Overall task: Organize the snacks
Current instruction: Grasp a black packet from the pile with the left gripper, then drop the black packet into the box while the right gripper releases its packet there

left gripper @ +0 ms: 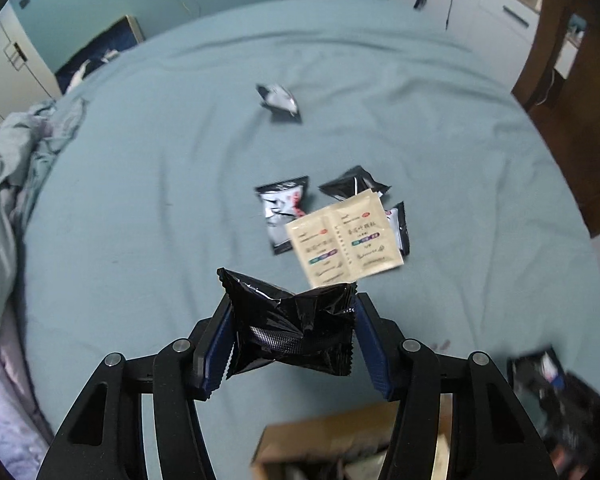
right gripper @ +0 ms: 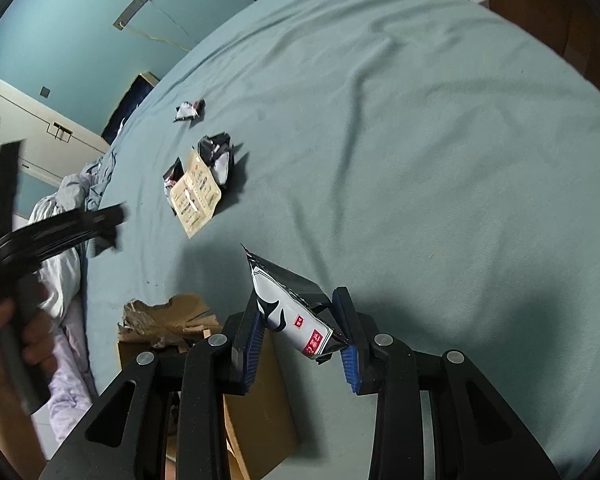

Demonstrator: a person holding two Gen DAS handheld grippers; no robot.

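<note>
Teal bedsheet (left gripper: 148, 184) is spread under everything. Above it, a crumpled black snack packet (left gripper: 290, 330) is clamped between the fingers of the left gripper (left gripper: 294, 338). A black-and-white packet (right gripper: 292, 312) is pinched by the right gripper (right gripper: 300, 334) over a cardboard box (right gripper: 256, 412). Further off, a beige double sachet (left gripper: 346, 240) is laid across several dark packets (left gripper: 280, 216), and one packet (left gripper: 279, 101) is seen apart.
</note>
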